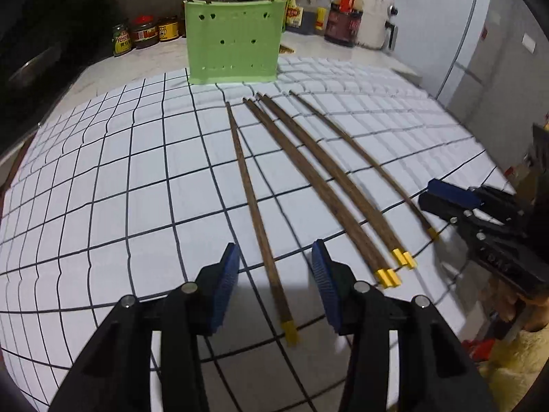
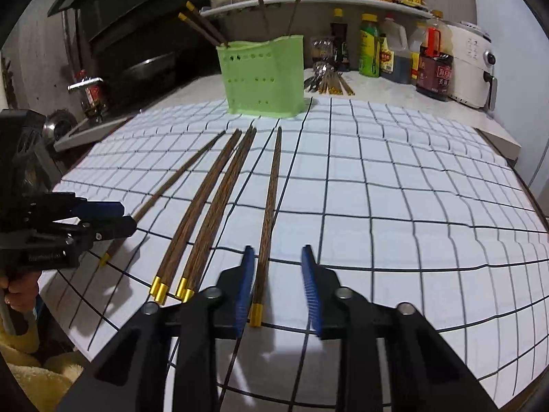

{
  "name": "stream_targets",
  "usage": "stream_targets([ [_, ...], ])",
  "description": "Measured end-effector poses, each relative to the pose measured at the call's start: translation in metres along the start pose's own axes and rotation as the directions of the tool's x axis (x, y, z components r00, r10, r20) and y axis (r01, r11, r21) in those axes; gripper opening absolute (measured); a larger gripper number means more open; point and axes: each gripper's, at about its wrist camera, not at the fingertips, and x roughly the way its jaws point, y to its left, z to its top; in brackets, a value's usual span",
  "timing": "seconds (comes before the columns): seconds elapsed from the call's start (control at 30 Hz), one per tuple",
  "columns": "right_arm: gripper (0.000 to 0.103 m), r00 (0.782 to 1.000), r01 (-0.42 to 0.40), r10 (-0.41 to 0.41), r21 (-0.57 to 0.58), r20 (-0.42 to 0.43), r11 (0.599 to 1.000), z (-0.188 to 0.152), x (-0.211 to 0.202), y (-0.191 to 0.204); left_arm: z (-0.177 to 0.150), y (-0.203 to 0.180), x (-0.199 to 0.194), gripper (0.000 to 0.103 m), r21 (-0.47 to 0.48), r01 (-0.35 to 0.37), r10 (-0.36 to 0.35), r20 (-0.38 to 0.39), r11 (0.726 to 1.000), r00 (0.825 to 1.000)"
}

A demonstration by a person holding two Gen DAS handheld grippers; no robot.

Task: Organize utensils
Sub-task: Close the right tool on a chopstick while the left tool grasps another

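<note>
Several brown chopsticks with yellow ends lie side by side on a checked white mat (image 1: 103, 189). My left gripper (image 1: 275, 245) is open and straddles the leftmost chopstick (image 1: 250, 192) near its yellow end, with the pads clear of it. My right gripper (image 2: 278, 249) is open too. The rightmost chopstick (image 2: 269, 213) lies between its fingers, close to the left pad (image 2: 245, 288). Each gripper also shows in the other's view, the right gripper (image 1: 427, 193) and the left gripper (image 2: 127, 218). A green perforated holder (image 2: 262, 75) stands upright at the mat's far edge, with a few chopsticks (image 2: 202, 27) in it.
Sauce bottles and jars (image 2: 370, 51) line the counter behind the holder, next to a white appliance (image 2: 470, 65). Loose cutlery (image 2: 329, 82) lies just right of the holder. A dark stove area (image 2: 137, 65) is at the far left. The mat's right half (image 2: 411, 189) is bare.
</note>
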Motion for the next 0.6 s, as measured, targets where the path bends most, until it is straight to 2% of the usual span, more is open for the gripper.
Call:
stream_targets([
  [0.1,0.026,1.000,0.004,-0.004,-0.031,-0.018,1.000,0.000,0.007,0.007,-0.001,0.003,0.000,0.036,0.001,-0.019,0.019,0.007,1.000,1.000],
  [0.13,0.021,1.000,0.007,-0.008,-0.040,-0.020,0.999,-0.001,0.008,0.009,-0.001,0.006,0.000,0.031,-0.002,-0.023,0.023,0.007,1.000,1.000],
  [0.17,0.008,0.999,0.021,-0.022,-0.058,-0.024,0.998,-0.001,0.010,0.011,-0.001,0.009,0.000,0.022,-0.004,-0.027,0.027,0.009,1.000,1.000],
  [0.27,0.007,0.997,0.077,-0.078,-0.077,-0.017,0.994,-0.001,0.010,0.007,-0.005,0.022,-0.003,0.013,-0.006,-0.061,0.061,0.014,0.998,0.998],
  [0.33,0.007,0.993,0.118,-0.119,-0.064,-0.018,0.991,0.000,0.010,-0.003,-0.006,0.032,-0.004,0.011,-0.001,-0.092,0.092,0.020,0.996,0.996],
  [0.43,0.008,0.994,0.106,-0.108,-0.068,-0.028,0.992,0.000,0.010,-0.012,-0.008,0.048,-0.007,0.011,-0.006,-0.091,0.091,0.024,0.996,0.996],
  [0.5,0.009,0.995,0.095,-0.097,-0.073,-0.030,0.993,-0.001,0.009,-0.015,-0.011,0.055,-0.010,0.014,-0.011,-0.052,0.052,0.033,0.999,0.998],
  [0.53,0.010,0.995,0.087,-0.089,-0.070,-0.032,0.994,-0.002,0.008,-0.017,-0.015,0.058,-0.013,0.025,-0.017,-0.029,0.030,0.040,0.999,0.999],
  [0.57,0.012,0.997,0.075,-0.077,-0.065,-0.032,0.995,-0.003,0.006,-0.018,-0.019,0.059,-0.017,0.042,-0.018,-0.010,0.011,0.050,1.000,0.999],
  [0.6,0.014,0.998,0.058,-0.060,-0.056,-0.030,0.997,-0.005,0.005,-0.020,-0.023,0.058,-0.019,0.047,-0.015,-0.006,0.007,0.064,1.000,0.998],
])
